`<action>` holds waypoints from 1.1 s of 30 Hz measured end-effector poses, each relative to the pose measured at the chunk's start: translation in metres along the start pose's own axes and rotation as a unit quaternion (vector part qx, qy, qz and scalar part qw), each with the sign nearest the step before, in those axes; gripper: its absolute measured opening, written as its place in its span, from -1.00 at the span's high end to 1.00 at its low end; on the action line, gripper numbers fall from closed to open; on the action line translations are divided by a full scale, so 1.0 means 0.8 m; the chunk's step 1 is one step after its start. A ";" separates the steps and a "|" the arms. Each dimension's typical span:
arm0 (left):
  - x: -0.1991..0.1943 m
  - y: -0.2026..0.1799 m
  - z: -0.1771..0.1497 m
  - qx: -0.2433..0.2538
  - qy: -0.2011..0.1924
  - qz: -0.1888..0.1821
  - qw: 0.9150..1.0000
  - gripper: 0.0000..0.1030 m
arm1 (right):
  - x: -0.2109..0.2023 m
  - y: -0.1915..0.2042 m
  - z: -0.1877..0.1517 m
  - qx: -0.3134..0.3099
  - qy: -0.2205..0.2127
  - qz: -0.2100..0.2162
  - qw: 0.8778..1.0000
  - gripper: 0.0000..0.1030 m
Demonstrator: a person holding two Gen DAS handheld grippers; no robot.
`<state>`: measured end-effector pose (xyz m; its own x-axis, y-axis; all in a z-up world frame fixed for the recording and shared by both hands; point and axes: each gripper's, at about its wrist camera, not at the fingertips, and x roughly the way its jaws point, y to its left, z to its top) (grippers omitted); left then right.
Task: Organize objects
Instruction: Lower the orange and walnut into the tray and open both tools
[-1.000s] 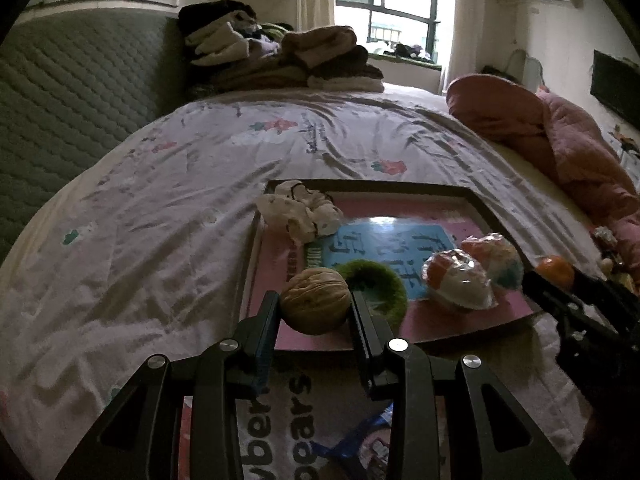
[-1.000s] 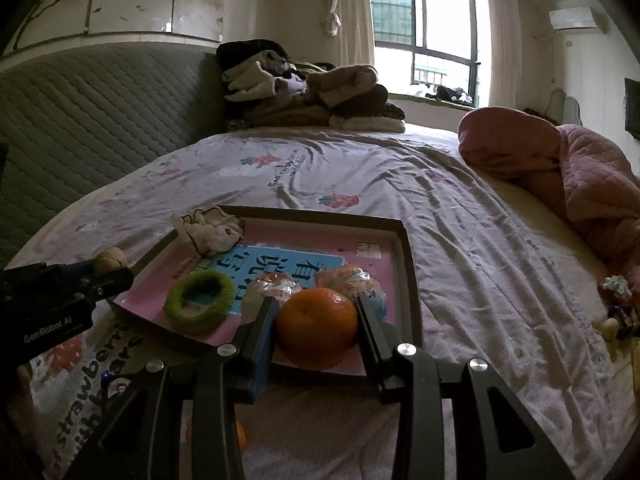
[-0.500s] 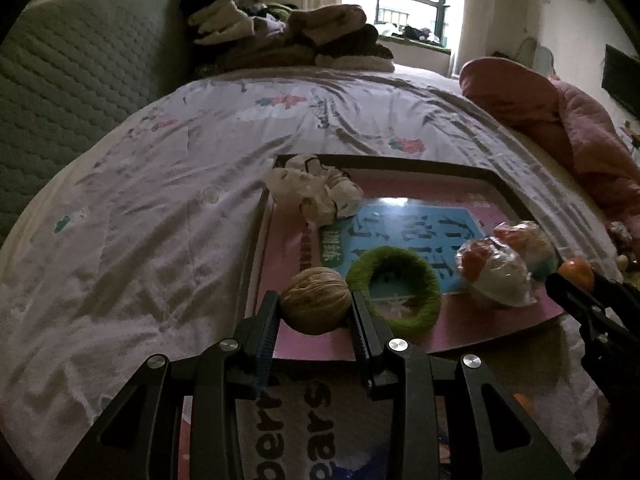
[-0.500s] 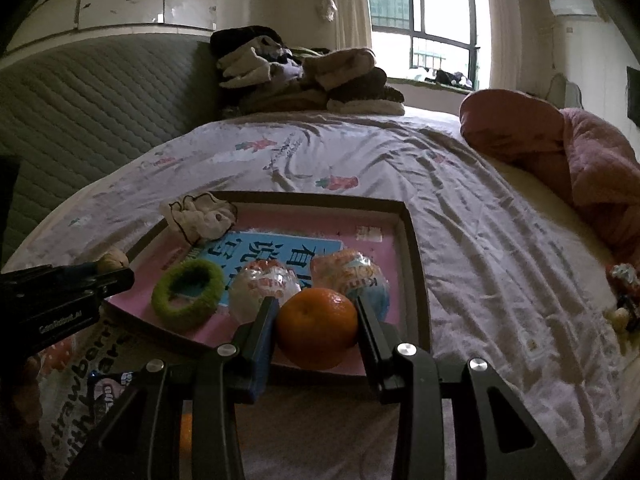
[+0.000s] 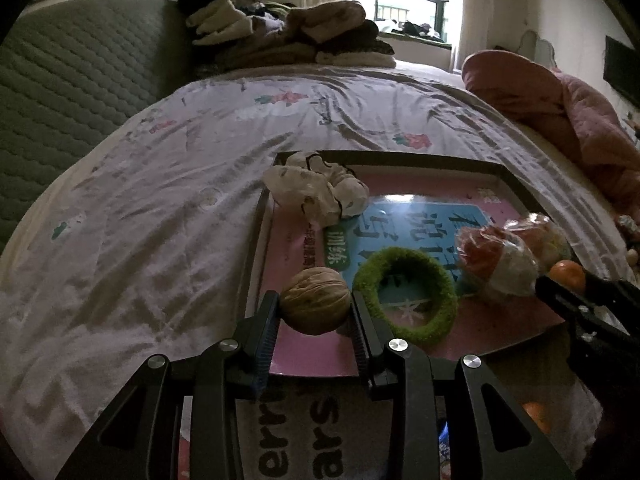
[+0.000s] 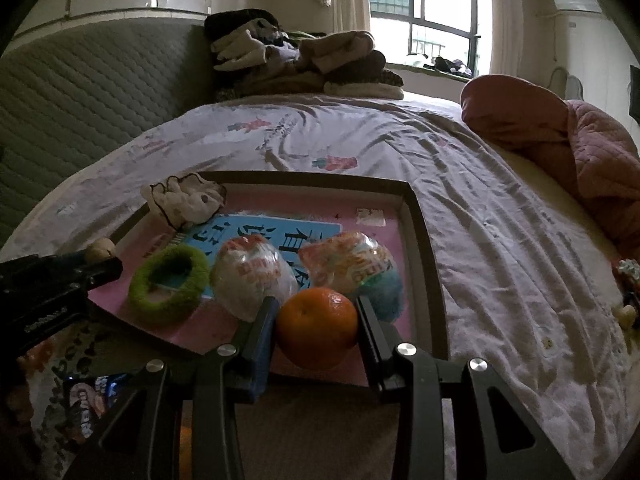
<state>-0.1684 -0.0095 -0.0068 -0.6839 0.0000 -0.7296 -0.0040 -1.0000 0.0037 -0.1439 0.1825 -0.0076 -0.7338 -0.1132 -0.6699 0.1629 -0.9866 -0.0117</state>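
My left gripper (image 5: 315, 312) is shut on a brown walnut (image 5: 314, 300) over the near left corner of a dark-rimmed tray (image 5: 256, 248) with a pink and blue bottom. A green fuzzy ring (image 5: 404, 296) lies just right of the walnut. My right gripper (image 6: 317, 326) is shut on an orange mandarin (image 6: 317, 327) above the tray's near right part (image 6: 424, 240). Two wrapped egg-shaped toys (image 6: 256, 276) lie behind the mandarin. A crumpled white cloth (image 5: 316, 192) sits in the tray's far left corner. Each gripper shows at the edge of the other's view.
The tray lies on a bed with a pale flowered sheet (image 5: 160, 208). A pink quilt (image 5: 560, 120) is bunched at the right, folded clothes (image 5: 288, 36) are piled by the grey headboard. A printed bag with snack packets (image 6: 88, 400) lies below the grippers. Small trinkets (image 6: 626, 308) lie at the right edge.
Both grippers have sunk and moved in over the tray's near edge, the walnut and the mandarin still held. The tray's things look larger and closer.
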 end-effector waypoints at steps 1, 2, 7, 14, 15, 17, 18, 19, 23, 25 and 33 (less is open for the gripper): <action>0.001 0.000 0.000 0.000 0.001 0.001 1.000 0.32 | 0.003 0.001 -0.001 -0.002 0.003 -0.002 1.000 0.25; 0.002 -0.001 0.000 0.000 0.002 0.000 1.000 0.32 | 0.007 0.002 -0.001 -0.003 0.006 -0.003 1.000 0.25; 0.008 -0.002 0.001 0.003 0.005 0.001 1.000 0.32 | 0.018 0.005 -0.002 -0.001 0.016 -0.004 1.000 0.25; 0.018 -0.007 -0.004 0.011 0.019 -0.005 1.000 0.32 | 0.018 0.003 -0.002 0.008 0.021 0.003 1.000 0.25; 0.019 -0.007 -0.004 0.011 0.023 -0.009 1.000 0.32 | 0.019 0.003 -0.002 0.008 0.022 0.003 1.000 0.25; 0.023 -0.005 -0.005 0.005 0.029 -0.014 0.999 0.32 | 0.018 0.003 -0.002 0.008 0.024 0.003 1.000 0.25; 0.024 -0.005 -0.006 0.004 0.031 -0.017 0.999 0.32 | 0.019 0.002 -0.002 0.009 0.026 0.003 1.000 0.25; 0.025 -0.004 -0.006 0.003 0.031 -0.016 0.999 0.32 | 0.019 0.002 -0.001 0.010 0.028 0.004 1.000 0.25; 0.027 -0.004 -0.006 0.003 0.033 -0.015 0.999 0.32 | 0.019 0.001 0.000 0.011 0.031 0.005 0.999 0.25; 0.027 -0.005 -0.006 0.003 0.033 -0.016 0.999 0.32 | 0.019 0.001 0.000 0.011 0.031 0.005 0.999 0.25; 0.027 -0.004 -0.006 0.003 0.034 -0.018 0.999 0.32 | 0.018 0.000 -0.001 0.014 0.033 0.007 0.999 0.25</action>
<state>-0.1797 -0.0066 -0.0255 -0.6323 0.0345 -0.7739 -0.0314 -0.9993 -0.0189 -0.1543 0.1806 -0.0177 -0.6867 -0.1201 -0.7170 0.1536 -0.9880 0.0184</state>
